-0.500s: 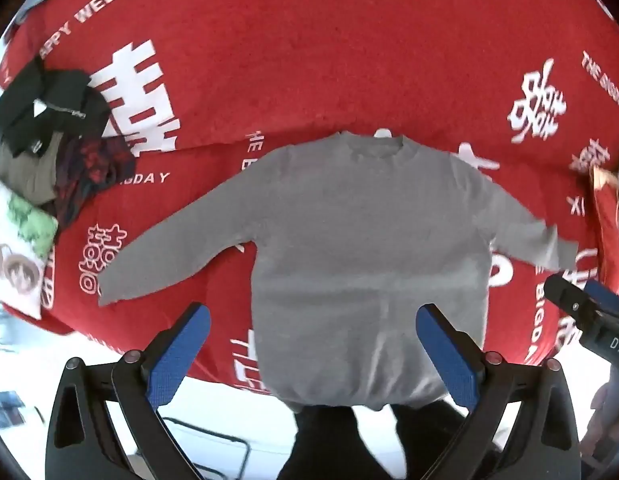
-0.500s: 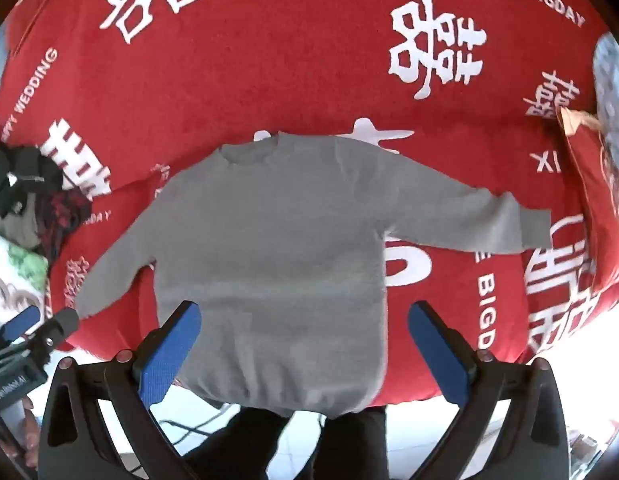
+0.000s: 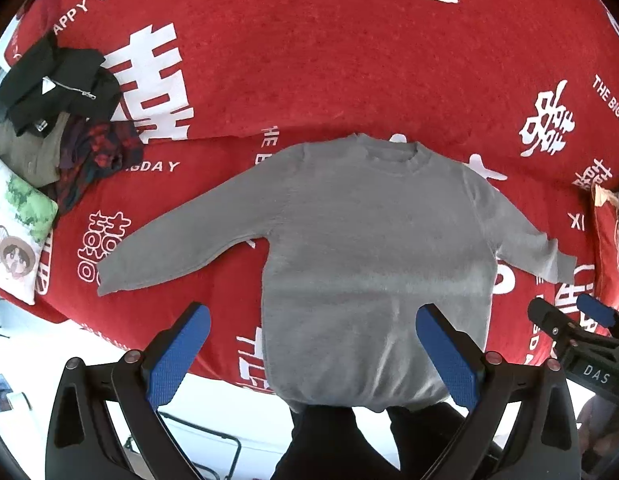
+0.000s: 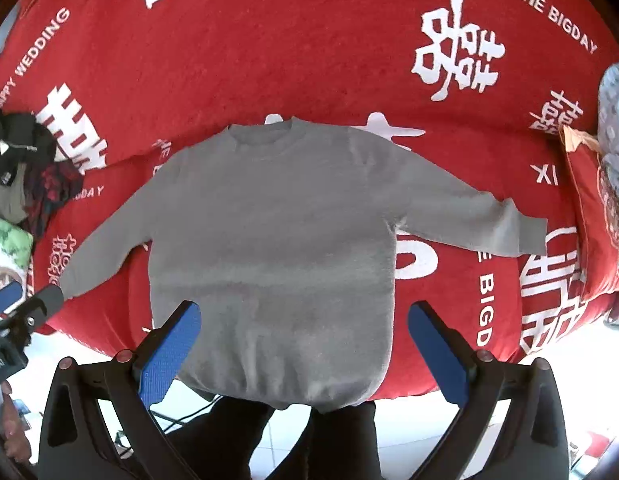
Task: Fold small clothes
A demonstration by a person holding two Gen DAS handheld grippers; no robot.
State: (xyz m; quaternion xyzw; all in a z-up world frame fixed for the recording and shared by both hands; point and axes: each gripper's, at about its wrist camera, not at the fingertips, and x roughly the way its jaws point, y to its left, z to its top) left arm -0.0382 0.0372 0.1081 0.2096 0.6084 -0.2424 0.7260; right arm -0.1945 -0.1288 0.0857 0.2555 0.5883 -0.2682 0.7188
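Hovering above the spread garment, your left gripper (image 3: 311, 354) and right gripper (image 4: 305, 350) both stand with jaws wide apart and nothing between them. The grey sweater (image 3: 373, 240) lies flat and face up on the red blanket (image 3: 349, 80), collar away from you, both sleeves stretched out to the sides, hem hanging slightly over the near edge of the bed. No fold appears to have been made yet, so the step in hand is judged to be the approach before the first fold. The next move probably calls for you to take a sleeve cuff, the left one (image 3: 109, 280) or the right one (image 4: 525, 236), and carry it across the body. A pile of dark clothes (image 3: 57, 120) sits well apart at the left.
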